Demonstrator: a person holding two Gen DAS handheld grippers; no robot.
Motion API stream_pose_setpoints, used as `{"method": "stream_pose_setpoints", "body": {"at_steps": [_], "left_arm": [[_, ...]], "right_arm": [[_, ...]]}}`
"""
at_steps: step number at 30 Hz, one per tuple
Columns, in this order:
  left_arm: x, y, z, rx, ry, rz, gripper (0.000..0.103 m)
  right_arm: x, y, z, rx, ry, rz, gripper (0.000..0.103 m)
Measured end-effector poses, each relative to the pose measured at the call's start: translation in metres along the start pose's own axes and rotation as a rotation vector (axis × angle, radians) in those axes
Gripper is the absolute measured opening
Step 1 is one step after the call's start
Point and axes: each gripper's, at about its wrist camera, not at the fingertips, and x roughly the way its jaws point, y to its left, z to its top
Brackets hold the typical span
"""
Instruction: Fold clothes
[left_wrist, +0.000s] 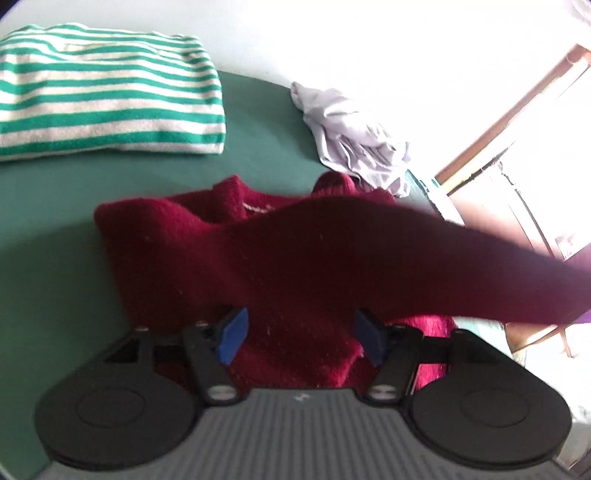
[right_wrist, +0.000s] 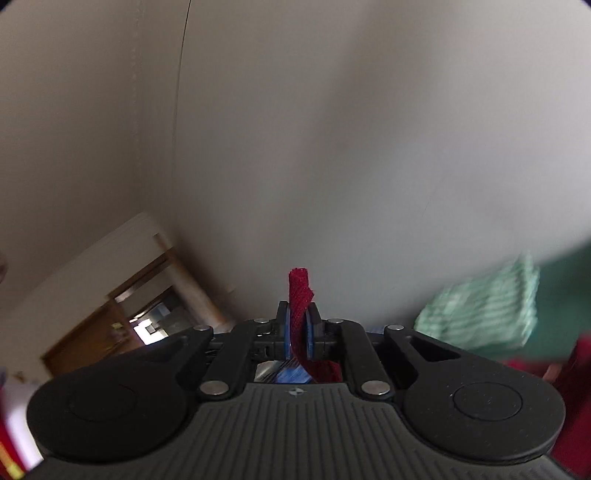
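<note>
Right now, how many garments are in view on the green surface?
3: a folded green-striped top at the far left, a crumpled lavender garment at the far edge, and the dark red sweater nearest the camera. Others may lie out of frame.

Green worktop (left_wrist: 266, 122) under everything, bare patch at centre and left. Pale wall (right_wrist: 332, 129) behind, plain, filling most of the right wrist view; thin dark vertical line (right_wrist: 181, 110) running down it at left. Wooden door frame (left_wrist: 517, 107) at right edge of the left wrist view, overexposed daylight beyond. Same kind of wood-framed opening (right_wrist: 147, 302) lower left in the right wrist view, blurred, contents unreadable.
</note>
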Motion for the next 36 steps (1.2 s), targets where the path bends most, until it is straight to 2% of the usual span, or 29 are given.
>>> {"method": "stream_pose_setpoints", "body": {"at_steps": [4,6,9,10,11,16,17,18,20,22,25,28,29,33,35,36], "left_arm": [[0.004,0.004,0.009,0.002,0.013,0.038,0.04],[0.01,0.003,0.013,0.013,0.03,0.055,0.04],[0.014,-0.006,0.016,0.043,0.022,0.086,0.04],[0.016,-0.008,0.018,0.043,0.021,0.082,0.037],[0.017,-0.01,0.02,0.04,0.018,0.078,0.031],[0.021,-0.018,0.023,0.031,0.007,0.099,0.03],[0.017,-0.016,0.023,0.015,0.0,0.081,0.031],[0.011,-0.014,0.023,-0.007,-0.01,0.051,0.034],[0.003,-0.01,0.023,-0.032,-0.02,0.021,0.055],[-0.002,-0.009,0.022,-0.035,-0.03,0.032,0.057],[0.004,-0.011,0.023,-0.065,0.005,0.027,0.057],[0.007,-0.022,0.024,-0.053,0.011,0.014,0.059],[0.006,-0.024,0.024,-0.057,-0.001,-0.001,0.067],[-0.002,-0.027,0.028,-0.056,-0.022,0.04,0.077],[-0.008,-0.022,0.029,-0.066,-0.033,0.057,0.097],[-0.011,-0.018,0.028,-0.076,-0.039,0.051,0.099]], "right_arm": [[-0.003,0.012,-0.047,0.04,0.074,-0.005,0.008],[-0.006,0.013,-0.072,0.084,0.107,-0.007,0.008],[0.001,0.017,-0.1,0.091,0.184,-0.06,0.008],[0.005,0.019,-0.111,0.091,0.207,-0.076,0.008],[0.006,0.022,-0.118,0.096,0.221,-0.088,0.008],[0.004,0.025,-0.149,0.134,0.248,-0.139,0.008],[0.003,0.026,-0.153,0.137,0.251,-0.153,0.008],[0.001,0.026,-0.156,0.141,0.254,-0.166,0.008],[-0.002,0.022,-0.165,0.151,0.242,-0.182,0.009],[-0.006,0.021,-0.169,0.159,0.223,-0.19,0.009],[-0.009,0.019,-0.171,0.169,0.2,-0.189,0.009],[-0.004,0.018,-0.172,0.155,0.212,-0.203,0.009],[-0.003,0.018,-0.174,0.146,0.218,-0.217,0.009],[-0.006,0.014,-0.183,0.155,0.205,-0.239,0.009],[-0.006,0.014,-0.185,0.158,0.197,-0.245,0.009],[-0.006,0.013,-0.186,0.159,0.192,-0.245,0.009]]}}
